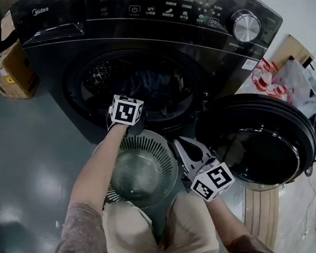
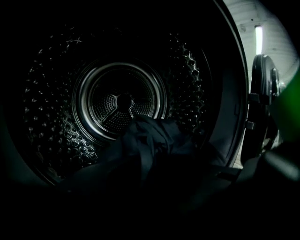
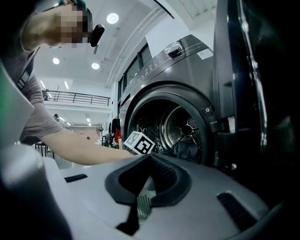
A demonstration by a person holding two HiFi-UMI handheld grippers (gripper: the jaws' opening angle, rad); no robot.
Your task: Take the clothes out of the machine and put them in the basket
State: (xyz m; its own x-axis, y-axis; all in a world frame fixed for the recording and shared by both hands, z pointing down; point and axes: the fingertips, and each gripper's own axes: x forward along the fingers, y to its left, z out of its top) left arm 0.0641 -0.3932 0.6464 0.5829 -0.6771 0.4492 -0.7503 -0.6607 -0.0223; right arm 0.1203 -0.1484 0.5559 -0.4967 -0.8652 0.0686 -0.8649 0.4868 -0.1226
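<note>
Head view, machine [image 1: 138,36]: its door [image 1: 259,141] hangs swung wide to my right, so the mouth is free to reach into; dark clothes [image 1: 154,84] lie heaped inside.

Head view, basket [image 1: 161,150]: it stands empty on the floor just below the mouth, between me and the machine; I judge it is set there so a garment need only drop a short way.

Head view, left gripper [image 1: 127,108]: I hold it at the lip of the mouth, above the basket's far rim, pointed in at the heap; its marker cube covers the jaws from here.

Head view, right gripper [image 1: 181,144]: it sits low between the basket and the door, clear of my left arm's path.

Left gripper view, drum [image 2: 122,101]: I look straight down its axis; the clothes [image 2: 150,140] are piled at the front of the drum floor, dead ahead; the lower frame is black, so I cannot tell whether these jaws are spread or pinching cloth.

Right gripper view, right gripper [image 3: 149,161]: its jaws are pressed together at the tips with nothing between them; I judge it idle, kept back while the left does the reaching.

Right gripper view, clothes [image 3: 187,152]: they show low in the drum past the door's edge [image 3: 243,70]; the left gripper's cube [image 3: 139,143] sits at the mouth; no garment has reached the basket yet.
</note>
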